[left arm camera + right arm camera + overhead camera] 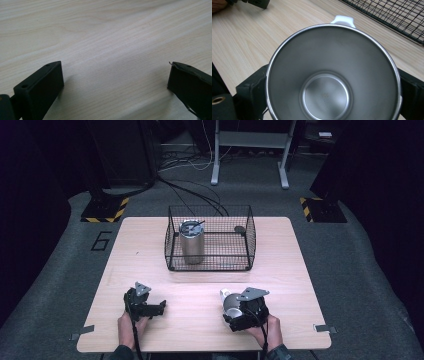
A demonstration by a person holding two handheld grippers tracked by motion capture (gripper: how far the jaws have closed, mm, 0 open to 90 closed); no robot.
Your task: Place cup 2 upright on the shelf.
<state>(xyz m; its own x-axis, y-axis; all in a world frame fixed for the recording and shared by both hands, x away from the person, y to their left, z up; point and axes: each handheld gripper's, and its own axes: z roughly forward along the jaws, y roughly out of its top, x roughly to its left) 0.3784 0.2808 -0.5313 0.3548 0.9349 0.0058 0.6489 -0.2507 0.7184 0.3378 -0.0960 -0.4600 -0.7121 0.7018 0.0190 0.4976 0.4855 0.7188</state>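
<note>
**Two steel vessels, one basket: slip risk at the right grip**

One table (pixel 150 245) carries one wire basket (pixel 210 265), with one lidded tumbler (pixel 191 242) upright inside at its left. One steel cup (pixel 332 82), white handle (pixel 342 20), sits clenched in the right gripper (pixel 235 312) near the table's front edge. Smooth, round walls could let the cup twist or slide out in transfer, or clip the basket rim. Left gripper (pixel 150 307) rests released, holding nothing.
</note>
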